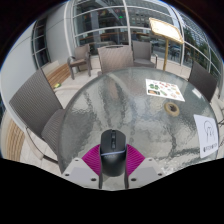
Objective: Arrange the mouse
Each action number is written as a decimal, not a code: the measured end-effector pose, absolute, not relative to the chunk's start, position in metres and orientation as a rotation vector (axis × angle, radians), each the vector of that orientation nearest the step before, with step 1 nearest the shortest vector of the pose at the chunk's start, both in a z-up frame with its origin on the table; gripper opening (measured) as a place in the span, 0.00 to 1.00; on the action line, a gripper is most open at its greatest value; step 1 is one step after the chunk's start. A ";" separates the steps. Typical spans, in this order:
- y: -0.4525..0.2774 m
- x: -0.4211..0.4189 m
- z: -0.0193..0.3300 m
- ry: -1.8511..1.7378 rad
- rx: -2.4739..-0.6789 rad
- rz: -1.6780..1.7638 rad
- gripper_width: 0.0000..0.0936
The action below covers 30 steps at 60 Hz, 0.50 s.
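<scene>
A black computer mouse sits between my gripper's two fingers, its front end pointing away over a round glass table. The magenta pads press against both sides of the mouse. The fingers are shut on it, holding it at the table's near edge. The rear of the mouse is hidden between the fingers.
A sheet with coloured squares lies at the table's far right, and a white card lies at its right edge. Grey mesh chairs stand to the left and right. A large window wall is behind.
</scene>
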State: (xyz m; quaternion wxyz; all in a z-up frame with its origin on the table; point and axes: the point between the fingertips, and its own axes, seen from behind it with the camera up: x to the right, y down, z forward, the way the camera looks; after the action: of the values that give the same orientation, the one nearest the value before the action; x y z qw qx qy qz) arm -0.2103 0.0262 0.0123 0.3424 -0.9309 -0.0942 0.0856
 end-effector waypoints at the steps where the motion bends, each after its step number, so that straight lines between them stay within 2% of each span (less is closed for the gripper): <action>1: 0.030 -0.207 0.026 -0.258 -2.397 0.233 0.31; 11: 0.082 -0.116 0.221 -0.306 -2.103 0.156 0.31; 18: 0.112 -0.014 0.311 -0.227 -1.970 0.100 0.31; 25: 0.137 0.095 0.317 -0.155 -1.956 0.022 0.31; 29: 0.144 0.150 0.281 -0.119 -2.012 -0.008 0.31; 30: 0.136 0.166 0.260 -0.114 -2.024 -0.016 0.31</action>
State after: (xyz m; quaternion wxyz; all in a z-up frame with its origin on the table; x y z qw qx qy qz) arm 0.1665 0.1360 0.2598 0.5286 -0.8475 -0.0477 -0.0068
